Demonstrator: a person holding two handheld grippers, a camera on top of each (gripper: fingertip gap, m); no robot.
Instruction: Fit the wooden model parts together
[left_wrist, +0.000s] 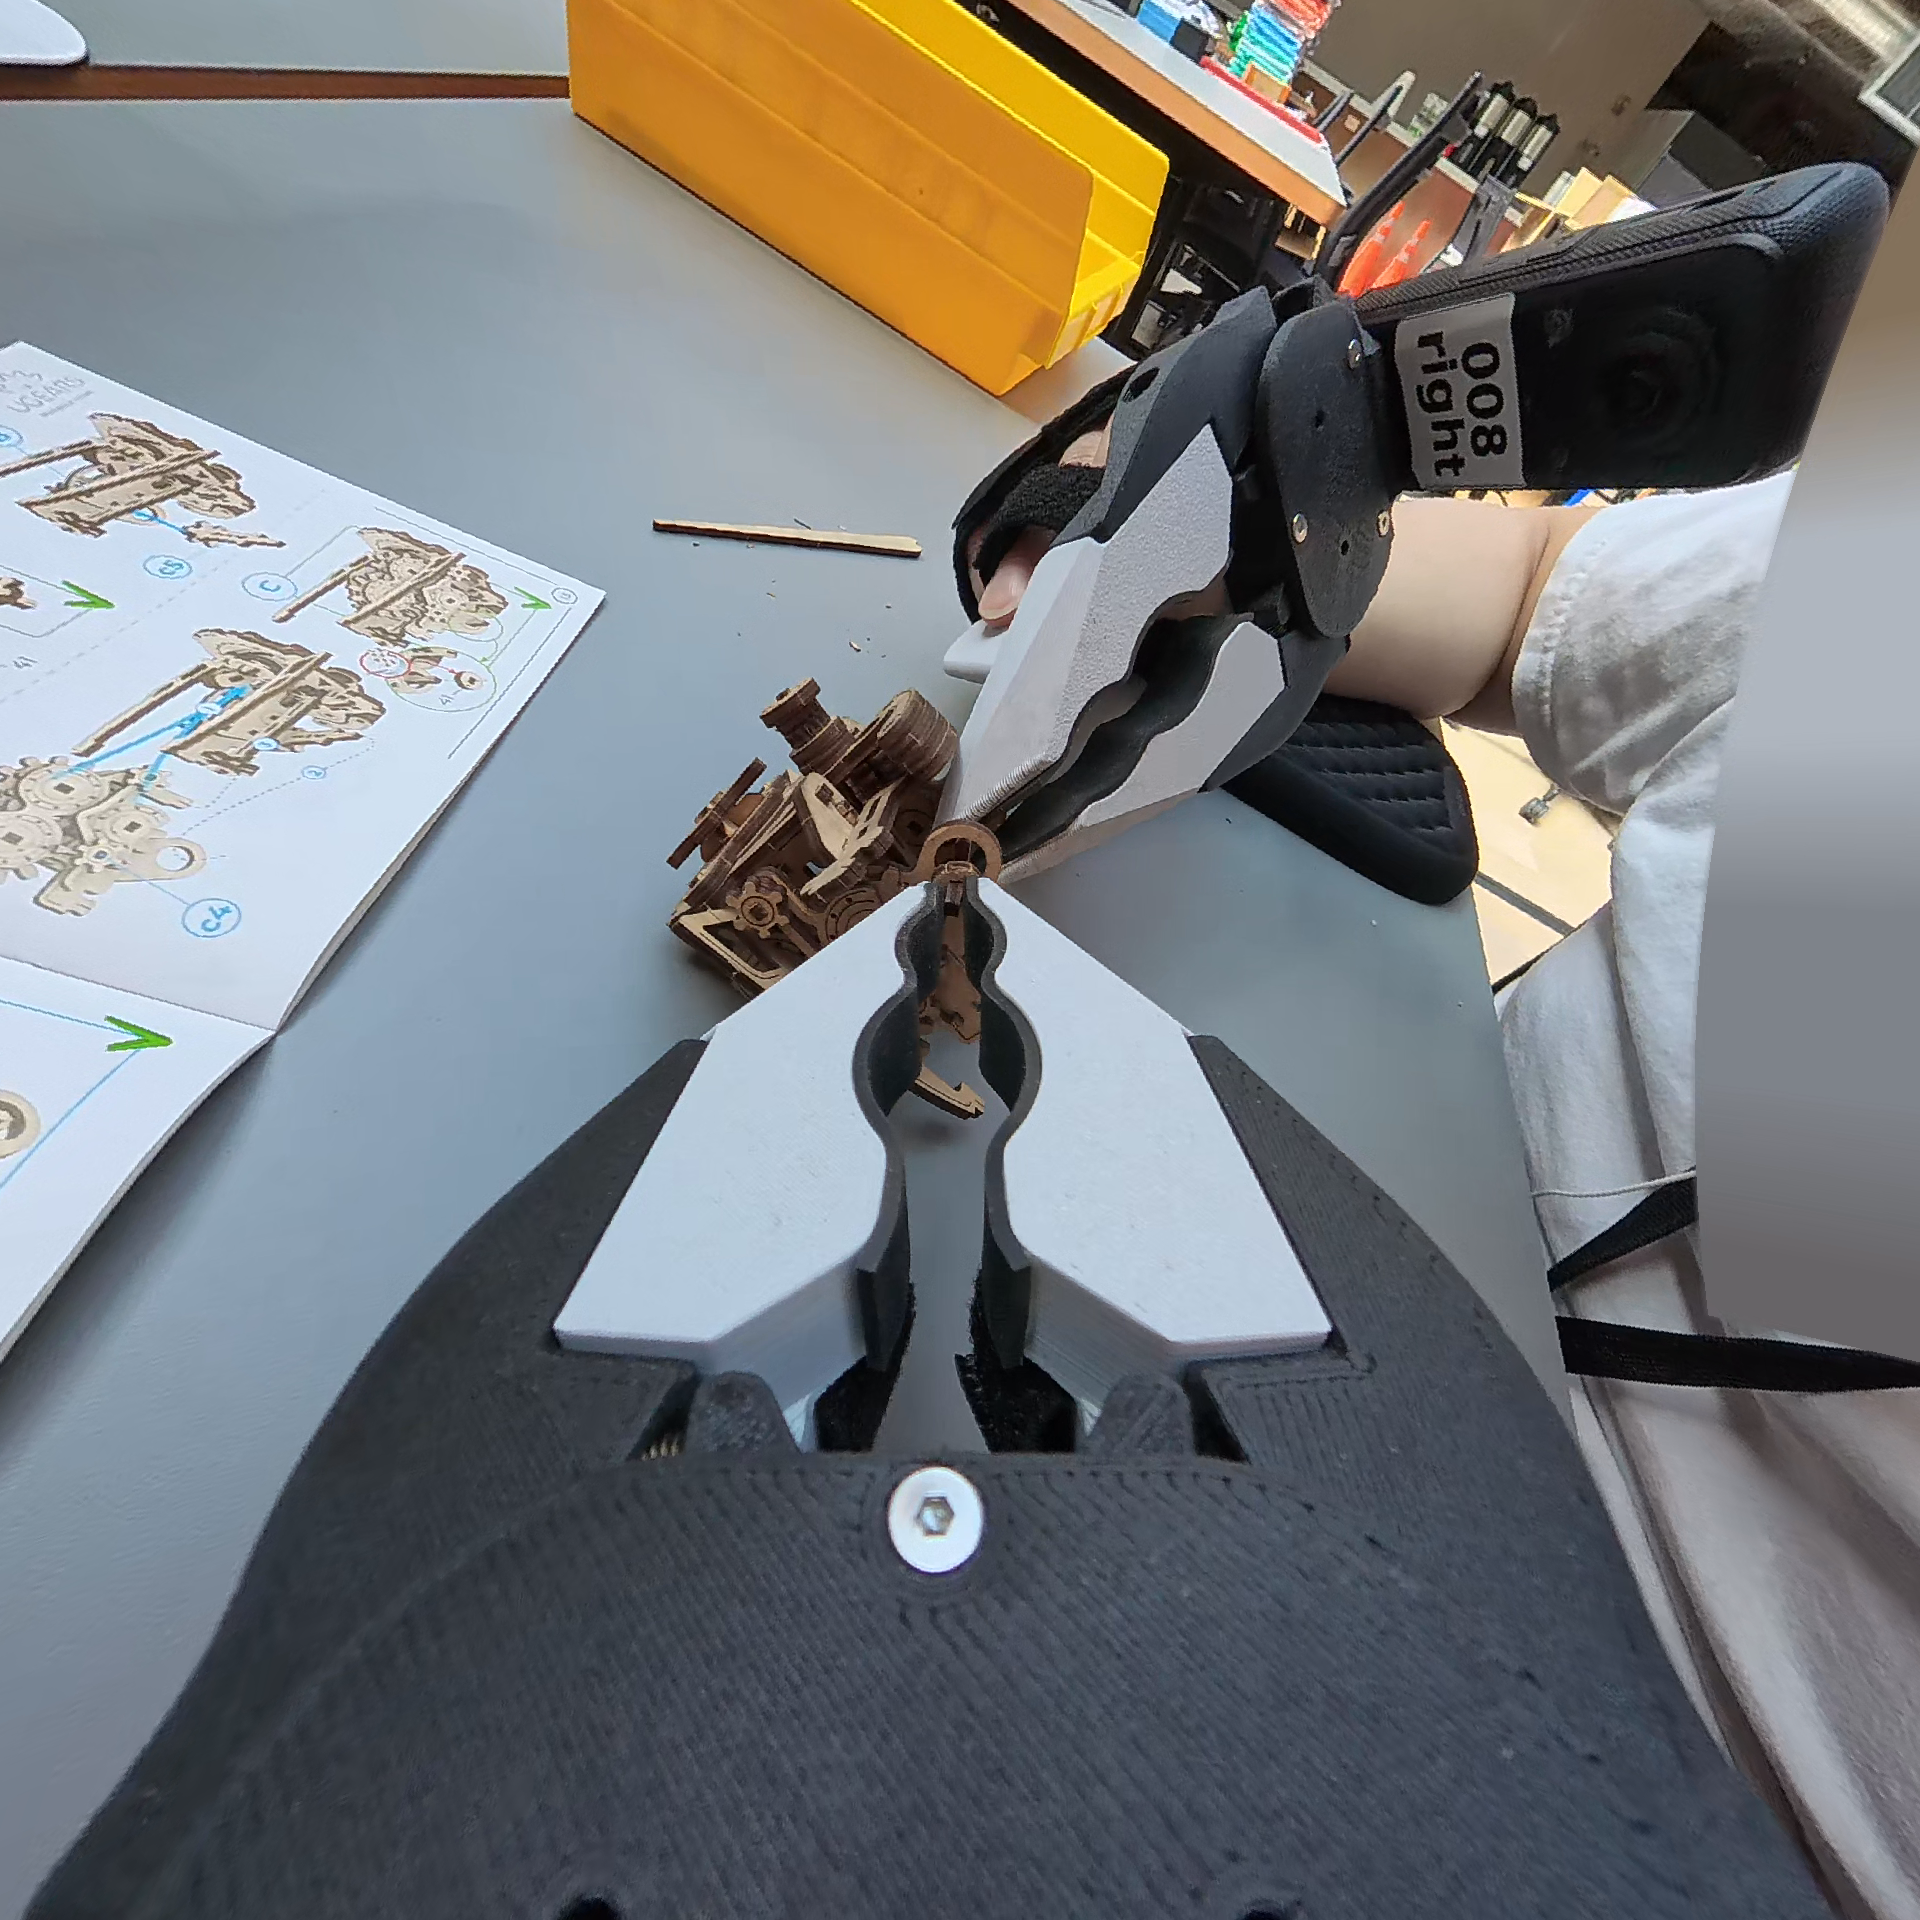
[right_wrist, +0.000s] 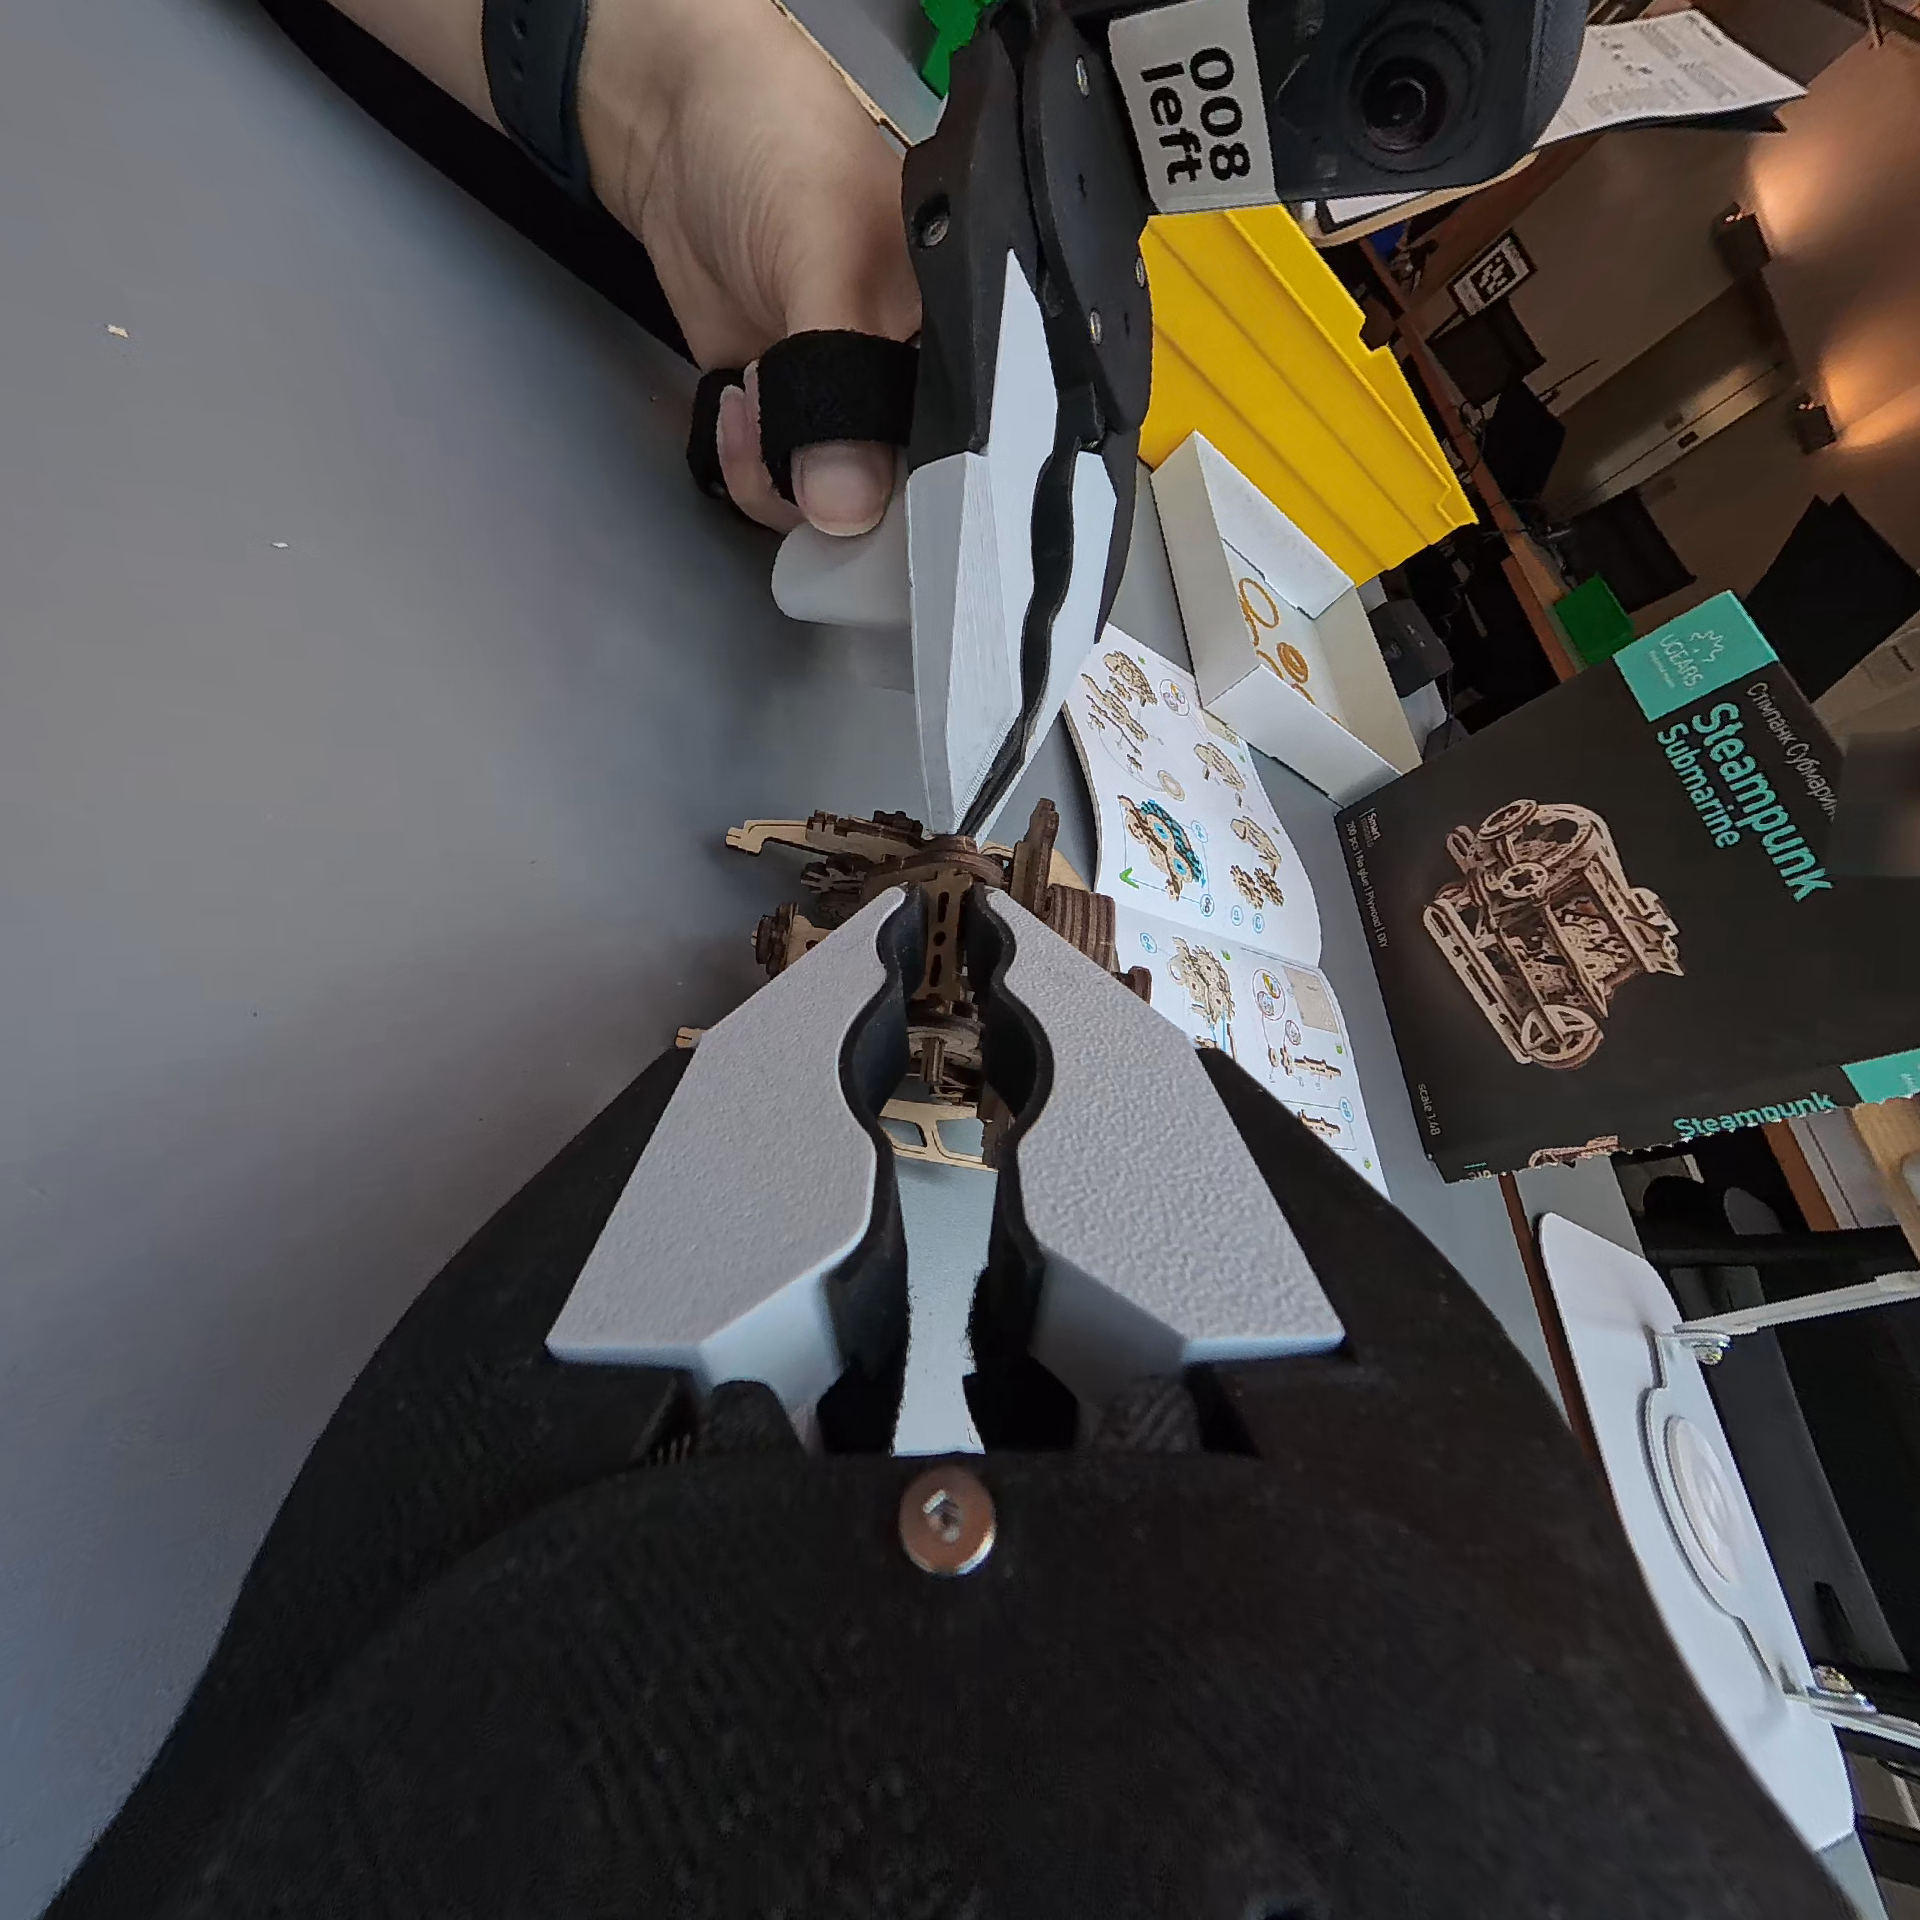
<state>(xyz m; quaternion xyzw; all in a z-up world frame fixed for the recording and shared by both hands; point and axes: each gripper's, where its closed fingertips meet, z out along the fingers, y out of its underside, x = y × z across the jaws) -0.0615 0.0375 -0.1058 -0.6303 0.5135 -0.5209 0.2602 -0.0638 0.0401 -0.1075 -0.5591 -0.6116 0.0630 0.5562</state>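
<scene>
A small brown wooden model (left_wrist: 810, 831) lies on the grey table (left_wrist: 436, 343). My left gripper (left_wrist: 951, 885) is shut on a thin wooden part (left_wrist: 948, 920) at the model's right end. My right gripper (left_wrist: 985, 826) comes in from the upper right, tips meeting the left's, and is shut on a small wooden wheel (left_wrist: 961, 847). In the right wrist view my right gripper (right_wrist: 940, 896) pinches the dark slotted piece (right_wrist: 940, 930) edge on. The left gripper (right_wrist: 961, 821) reaches down from above onto the model (right_wrist: 831, 842). Much of the model is hidden behind the fingers.
An open instruction booklet (left_wrist: 208, 727) lies to the left. A loose wooden strip (left_wrist: 790, 535) and a yellow bin (left_wrist: 852, 156) are beyond the model. The dark kit box (right_wrist: 1600, 914) and a white box tray (right_wrist: 1268, 644) stand near the booklet (right_wrist: 1205, 883). A black pad (left_wrist: 1361, 790) sits at the table edge. Left and right tips are no more than a few centimetres apart.
</scene>
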